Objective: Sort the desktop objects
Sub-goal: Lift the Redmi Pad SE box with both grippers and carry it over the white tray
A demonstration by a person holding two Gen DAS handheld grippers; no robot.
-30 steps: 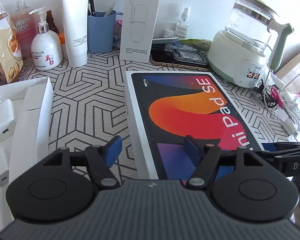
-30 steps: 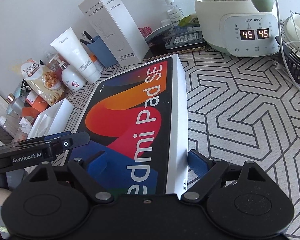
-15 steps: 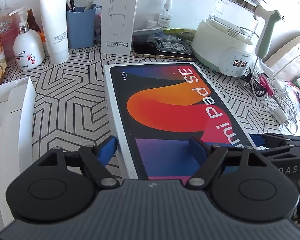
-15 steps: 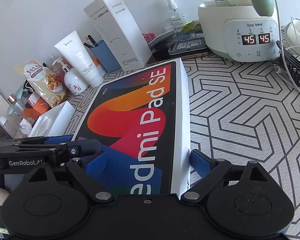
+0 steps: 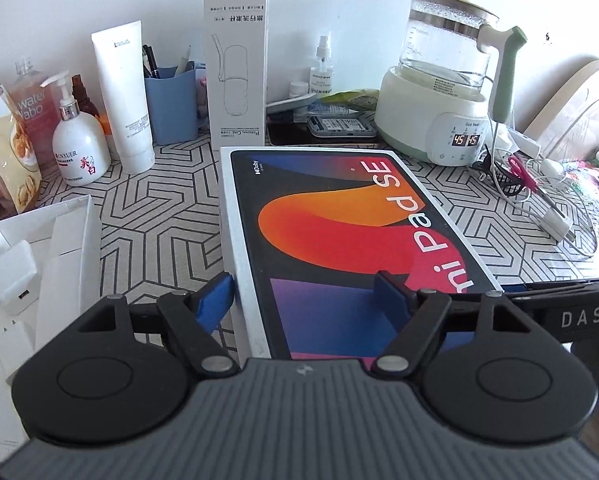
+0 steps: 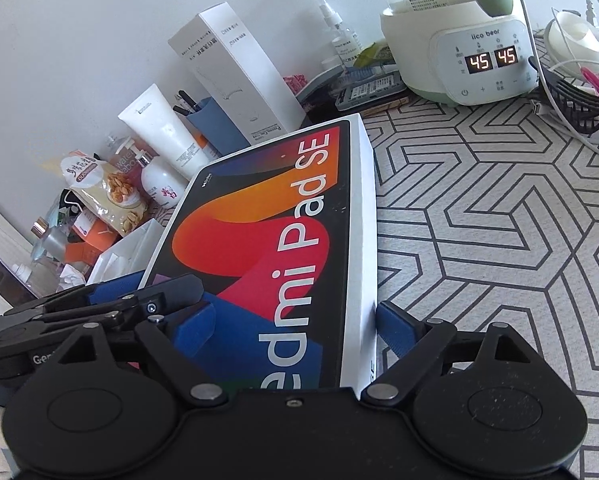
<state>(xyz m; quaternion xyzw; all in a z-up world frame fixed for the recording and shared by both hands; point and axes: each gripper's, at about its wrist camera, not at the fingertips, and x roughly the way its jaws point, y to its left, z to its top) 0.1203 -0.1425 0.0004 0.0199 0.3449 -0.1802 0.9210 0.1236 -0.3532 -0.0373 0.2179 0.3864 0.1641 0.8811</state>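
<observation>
Large flat white cardboard tablet box with orange-red printed lid (image 5: 339, 232) lies on patterned desk mat (image 6: 499, 240). Left gripper (image 5: 303, 292) and right gripper (image 6: 295, 328) each spread wide, straddling near corners without squeezing. Risk: shoving box forward topples tall white carton (image 5: 237, 68) just behind.

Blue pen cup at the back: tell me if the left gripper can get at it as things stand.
Probably not right now. The left gripper straddles the tablet box's left edge, so it seems busy. The pen cup is also wedged between the white tube and tall white carton.
</observation>
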